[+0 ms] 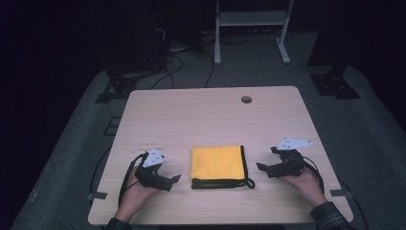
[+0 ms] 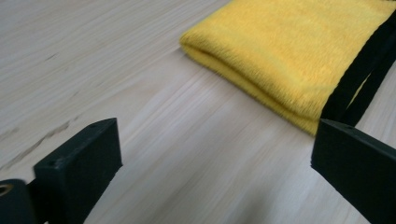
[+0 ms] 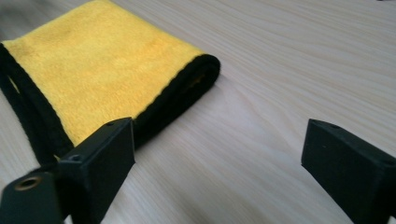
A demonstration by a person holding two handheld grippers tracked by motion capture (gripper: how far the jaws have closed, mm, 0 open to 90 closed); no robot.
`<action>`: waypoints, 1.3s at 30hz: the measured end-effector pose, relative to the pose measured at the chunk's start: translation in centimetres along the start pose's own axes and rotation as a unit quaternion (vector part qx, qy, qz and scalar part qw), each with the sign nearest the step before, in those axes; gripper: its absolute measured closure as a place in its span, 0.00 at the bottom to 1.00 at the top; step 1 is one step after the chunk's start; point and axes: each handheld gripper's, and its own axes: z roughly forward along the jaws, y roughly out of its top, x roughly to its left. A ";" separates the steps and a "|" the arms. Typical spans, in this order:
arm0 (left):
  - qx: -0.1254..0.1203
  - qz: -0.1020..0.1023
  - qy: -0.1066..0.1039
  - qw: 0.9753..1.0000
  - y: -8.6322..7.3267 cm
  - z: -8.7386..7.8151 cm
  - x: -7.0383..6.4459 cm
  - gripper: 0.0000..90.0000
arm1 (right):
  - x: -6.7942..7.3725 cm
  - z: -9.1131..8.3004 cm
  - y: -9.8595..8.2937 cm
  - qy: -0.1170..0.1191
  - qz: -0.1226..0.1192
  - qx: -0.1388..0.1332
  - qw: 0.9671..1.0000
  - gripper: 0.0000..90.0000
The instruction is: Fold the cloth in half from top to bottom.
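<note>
We've got the folded yellow cloth (image 1: pixel 218 161) flat at the near middle of the worktop (image 1: pixel 201 110), left tool (image 1: pixel 168 181) and right tool (image 1: pixel 265 168) flanking it, jaws spread and empty, aimed inward, likely to take opposite edges together.

The high view looked forward and down from above the person's side, taking in the whole table (image 1: pixel 210 110) from well off. Each gripper view sat low and close over the tabletop, looking along its own jaws inward. All three shared the yellow cloth (image 1: pixel 218 163) (image 2: pixel 299 56) (image 3: pixel 102 79) and the wood around it.
</note>
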 end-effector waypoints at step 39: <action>0.041 -0.023 0.017 0.999 -6.8 -3.1 1.6 0.00 | -2.1 -3.2 -6.9 -0.096 0.042 0.058 0.993 0.02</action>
